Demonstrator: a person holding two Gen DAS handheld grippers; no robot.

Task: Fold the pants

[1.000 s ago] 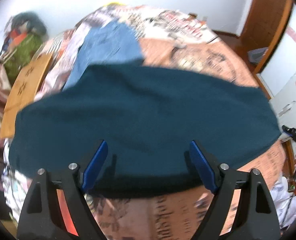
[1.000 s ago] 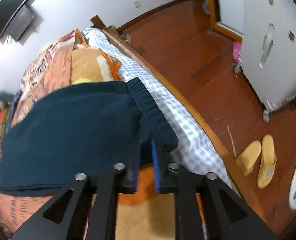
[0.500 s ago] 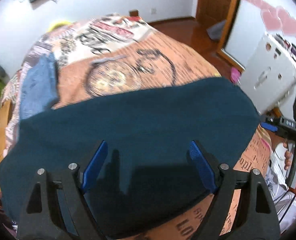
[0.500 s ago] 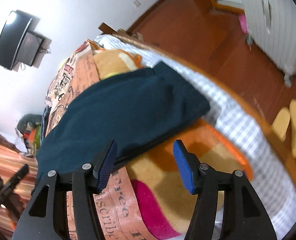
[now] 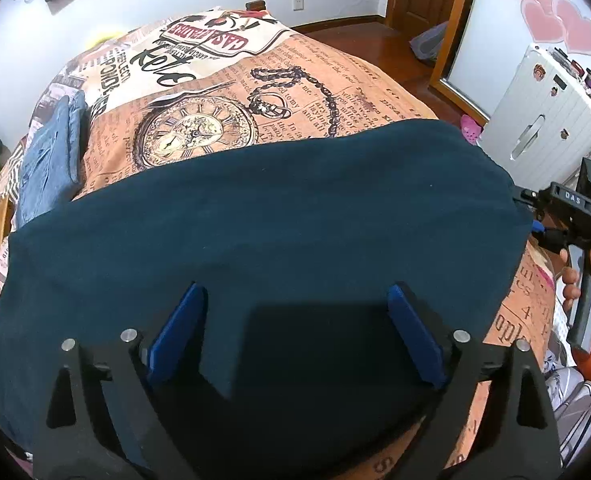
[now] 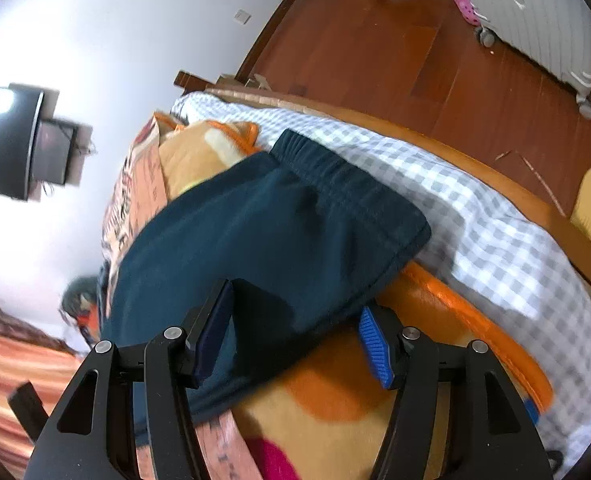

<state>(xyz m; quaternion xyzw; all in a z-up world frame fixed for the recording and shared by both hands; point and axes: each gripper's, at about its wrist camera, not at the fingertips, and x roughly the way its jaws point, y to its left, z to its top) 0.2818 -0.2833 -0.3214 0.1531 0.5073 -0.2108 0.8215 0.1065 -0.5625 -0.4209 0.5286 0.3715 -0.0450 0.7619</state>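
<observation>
Left gripper (image 5: 295,332) is hovering low over the pants (image 5: 255,216), jaws spread wide and holding nothing. Right gripper (image 6: 295,332) is sitting at the waistband (image 6: 347,184) end, jaws also apart and empty. The pants are lying flat across the bed (image 5: 335,80), apparently folded lengthwise. Beyond them, jeans (image 5: 51,156) are resting near the far edge, a suitcase (image 5: 543,128) standing on the floor.

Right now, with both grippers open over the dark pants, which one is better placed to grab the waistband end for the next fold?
Right. The right gripper sits open at the pants near the elastic waistband; the left gripper hovers over plain mid-fabric.
</observation>
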